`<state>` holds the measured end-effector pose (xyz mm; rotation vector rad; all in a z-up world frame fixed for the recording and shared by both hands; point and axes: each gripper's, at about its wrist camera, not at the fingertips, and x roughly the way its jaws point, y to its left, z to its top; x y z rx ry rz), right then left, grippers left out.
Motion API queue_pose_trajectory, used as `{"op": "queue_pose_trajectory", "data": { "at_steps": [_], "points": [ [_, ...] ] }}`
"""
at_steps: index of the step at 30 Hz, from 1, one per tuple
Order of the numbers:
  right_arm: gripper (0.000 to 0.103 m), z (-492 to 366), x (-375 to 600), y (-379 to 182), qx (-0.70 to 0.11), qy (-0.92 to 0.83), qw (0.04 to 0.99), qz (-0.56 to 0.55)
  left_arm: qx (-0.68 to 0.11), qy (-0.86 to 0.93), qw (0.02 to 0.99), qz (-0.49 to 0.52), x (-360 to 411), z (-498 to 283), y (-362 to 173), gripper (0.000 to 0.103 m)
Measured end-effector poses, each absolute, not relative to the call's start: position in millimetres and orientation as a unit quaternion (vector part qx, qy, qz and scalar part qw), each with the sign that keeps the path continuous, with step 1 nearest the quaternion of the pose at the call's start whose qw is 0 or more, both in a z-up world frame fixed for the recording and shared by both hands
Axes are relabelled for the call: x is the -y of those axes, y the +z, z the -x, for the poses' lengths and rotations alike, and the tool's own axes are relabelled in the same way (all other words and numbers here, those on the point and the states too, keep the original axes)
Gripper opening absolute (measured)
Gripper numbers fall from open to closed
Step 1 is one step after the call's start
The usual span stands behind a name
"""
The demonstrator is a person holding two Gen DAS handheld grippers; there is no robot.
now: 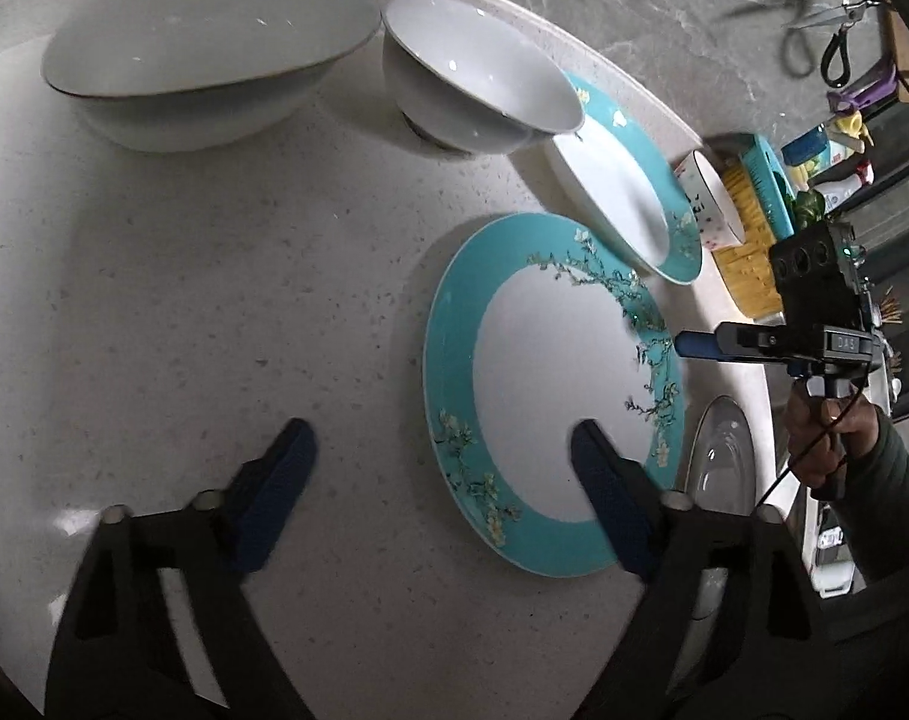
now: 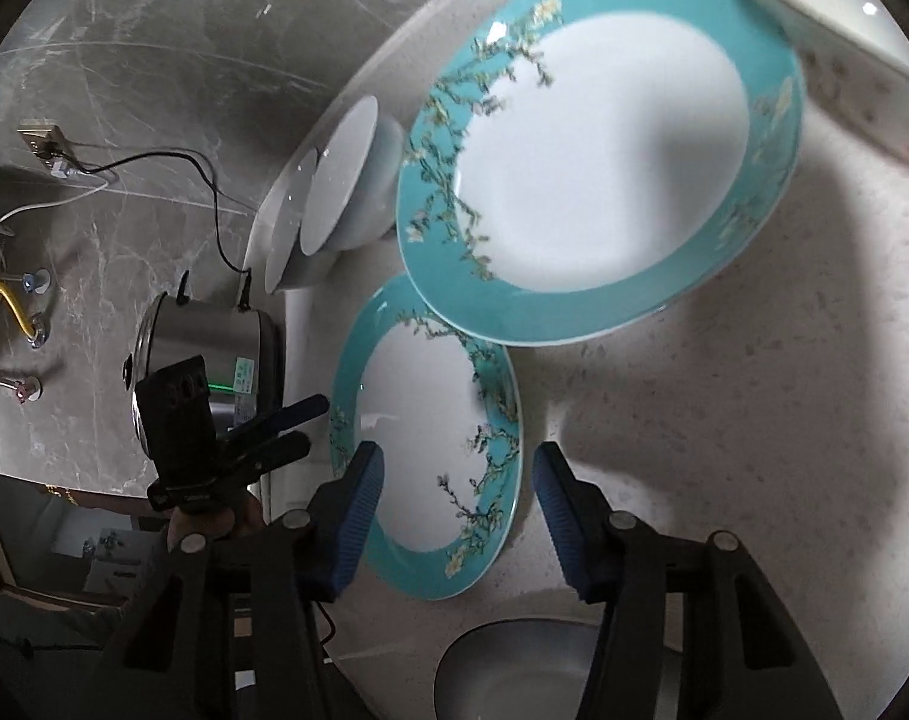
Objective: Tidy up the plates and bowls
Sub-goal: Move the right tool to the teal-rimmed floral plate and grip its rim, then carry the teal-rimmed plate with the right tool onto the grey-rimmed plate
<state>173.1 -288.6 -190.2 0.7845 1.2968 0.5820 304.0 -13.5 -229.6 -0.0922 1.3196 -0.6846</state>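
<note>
Both claws, left [image 1: 436,450] and right [image 2: 454,480], stand spread and empty; we should straddle the near plate's [image 1: 550,384] rim at the counter's [image 1: 214,300] edge squarely before pinching.

Left wrist cam rides the left hand-held gripper [image 1: 436,456], looking steeply down, close over the counter [image 1: 154,312]; near teal plate [image 1: 550,384] at 3 o'clock. Right wrist cam sits on the right hand-held gripper [image 2: 457,480], tilted down less, also close, w/ the same plate [image 2: 424,438] dead centre. Shared: both teal plates, white bowls; each cam catches the other gripper at its frame edge.
</note>
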Motion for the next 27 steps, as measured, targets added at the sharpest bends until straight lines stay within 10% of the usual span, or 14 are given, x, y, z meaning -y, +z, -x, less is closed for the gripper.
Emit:
{"op": "queue_pose_trajectory", "data": {
  "at_steps": [5,23,27],
  "points": [
    [0.056,-175.3,284.2,-201.8,-0.585,0.272,0.676,-0.355,-0.606,-0.314,0.730,0.037,23.8,-304.9,-231.4,0.053],
    [0.055,-179.1,273.8,-202.2,-0.588,0.282,0.672,-0.350,-0.625,-0.323,0.709,0.044,26.5,-303.6,-235.3,0.020],
    [0.035,-180.8,271.3,-199.6,-0.609,0.261,0.679,-0.316,-0.629,-0.314,0.709,0.050,22.7,-305.3,-236.9,0.017]
  ]
}}
